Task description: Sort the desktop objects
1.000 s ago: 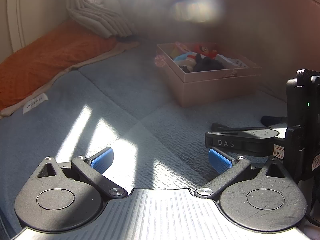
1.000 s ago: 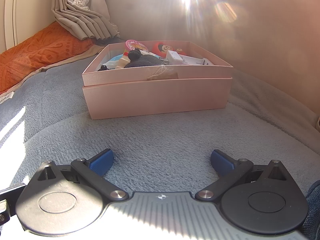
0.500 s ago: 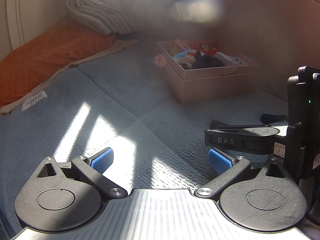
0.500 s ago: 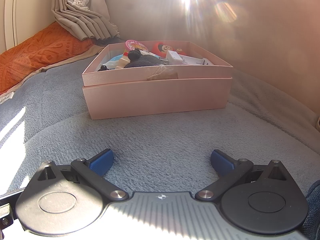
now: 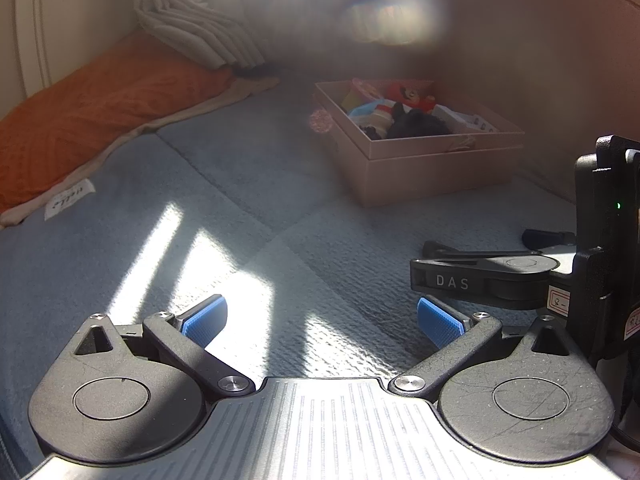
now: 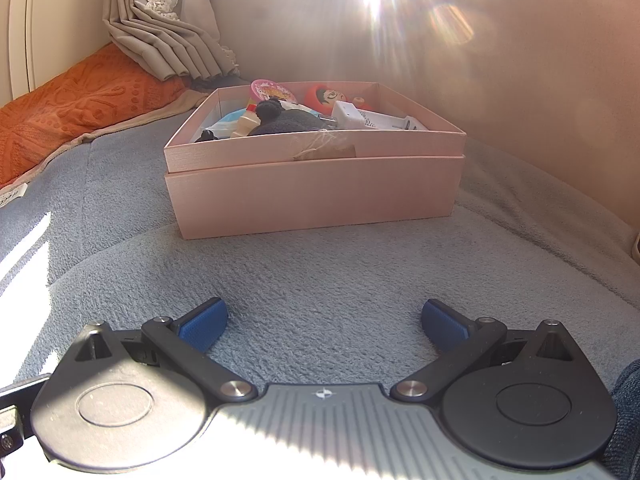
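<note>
Both the left tool (image 5: 322, 320) and the right tool (image 6: 324, 318) gape wide, empty, above the grey blanket (image 6: 320, 272); the filled pink box (image 6: 316, 196) sits far ahead.

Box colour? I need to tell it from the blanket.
Pale pink box on a grey blanket; clearest in the right wrist view.

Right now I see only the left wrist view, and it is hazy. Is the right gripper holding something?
Observer: No. The right gripper is open, with only the grey blanket between its pads.
Operator: Where is the pink box from it?
Observer: The pink box stands straight ahead of it, apart from the fingers.
Operator: Anything on the box front?
Observer: A brown tag with string sits on the front wall, just below the rim.
</note>
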{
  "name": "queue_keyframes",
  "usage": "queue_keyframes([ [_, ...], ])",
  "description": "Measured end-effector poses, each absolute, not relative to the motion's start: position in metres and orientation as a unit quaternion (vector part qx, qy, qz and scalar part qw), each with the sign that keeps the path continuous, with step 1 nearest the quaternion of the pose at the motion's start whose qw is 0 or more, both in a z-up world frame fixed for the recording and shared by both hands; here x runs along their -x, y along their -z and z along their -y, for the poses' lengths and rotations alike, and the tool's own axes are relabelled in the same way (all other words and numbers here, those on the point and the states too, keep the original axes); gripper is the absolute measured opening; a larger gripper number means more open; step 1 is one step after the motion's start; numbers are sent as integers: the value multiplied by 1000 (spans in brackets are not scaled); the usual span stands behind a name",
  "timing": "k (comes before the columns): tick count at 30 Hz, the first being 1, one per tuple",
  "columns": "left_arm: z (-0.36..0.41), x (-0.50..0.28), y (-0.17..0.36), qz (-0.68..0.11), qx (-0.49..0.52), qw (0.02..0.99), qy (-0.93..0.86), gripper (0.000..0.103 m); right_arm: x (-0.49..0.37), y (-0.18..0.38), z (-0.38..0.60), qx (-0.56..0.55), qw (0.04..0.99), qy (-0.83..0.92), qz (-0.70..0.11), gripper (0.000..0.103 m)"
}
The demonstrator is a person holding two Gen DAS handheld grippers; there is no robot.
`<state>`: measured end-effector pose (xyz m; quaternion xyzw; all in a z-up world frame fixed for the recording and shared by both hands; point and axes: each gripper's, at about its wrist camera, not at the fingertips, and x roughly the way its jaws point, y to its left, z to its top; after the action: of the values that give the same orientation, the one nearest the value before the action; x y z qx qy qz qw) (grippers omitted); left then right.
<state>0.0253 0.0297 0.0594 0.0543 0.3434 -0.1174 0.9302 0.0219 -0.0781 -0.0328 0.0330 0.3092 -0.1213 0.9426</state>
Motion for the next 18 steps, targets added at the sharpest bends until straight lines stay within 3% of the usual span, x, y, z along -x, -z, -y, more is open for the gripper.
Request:
queue_keyframes([
  [18,-22,-26,-61,-350,-89,928,87,103,-22,34,78,-32,943,122,-308,103],
])
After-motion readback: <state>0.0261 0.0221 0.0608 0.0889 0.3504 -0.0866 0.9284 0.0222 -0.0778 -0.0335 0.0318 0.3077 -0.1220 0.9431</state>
